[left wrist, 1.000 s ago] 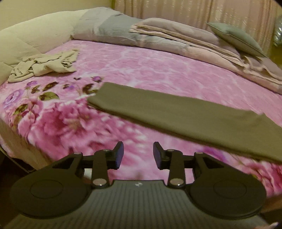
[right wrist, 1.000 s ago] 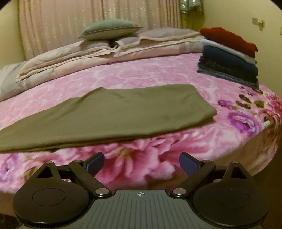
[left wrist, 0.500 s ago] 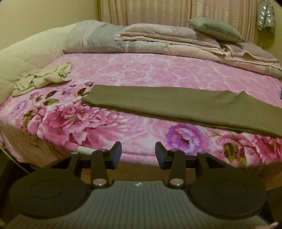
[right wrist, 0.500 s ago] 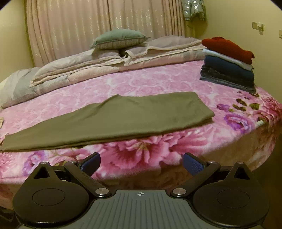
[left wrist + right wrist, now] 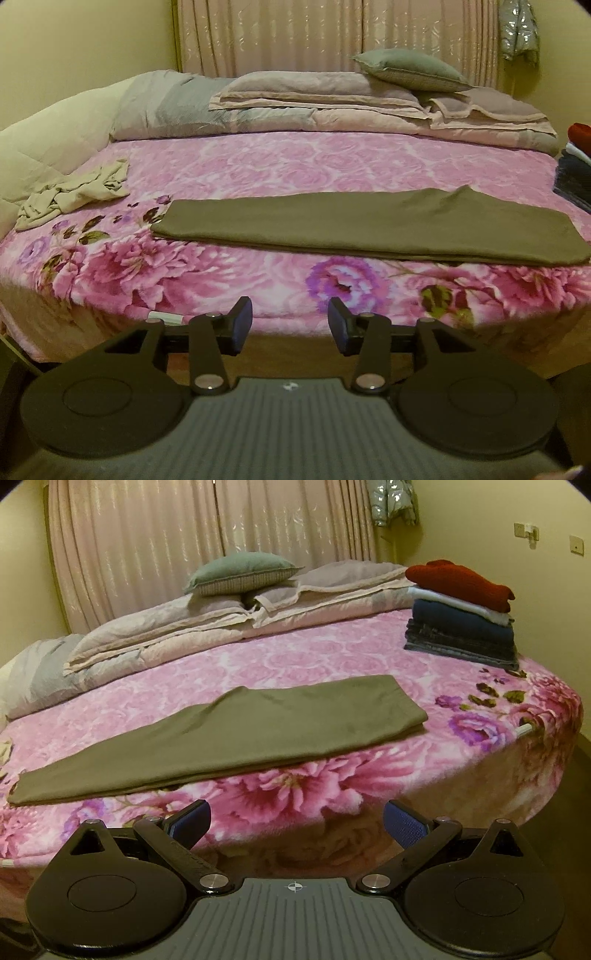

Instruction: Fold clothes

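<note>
An olive-green garment lies flat in a long folded strip across the front of the pink floral bed. My left gripper hangs off the bed's front edge, short of the strip; its jaws are opening and nothing is between them. My right gripper stands wide open before the bed's edge, below the strip's right half, holding nothing. A crumpled beige garment lies at the bed's left side.
A stack of folded clothes with a red top sits at the bed's far right corner. Folded quilts and a green pillow line the back, before a curtain. Dark floor lies to the right.
Both grippers have drawn back and up from the bed, so the olive strip looks farther off. The left jaws have spread slightly wider. The garment has not moved.
</note>
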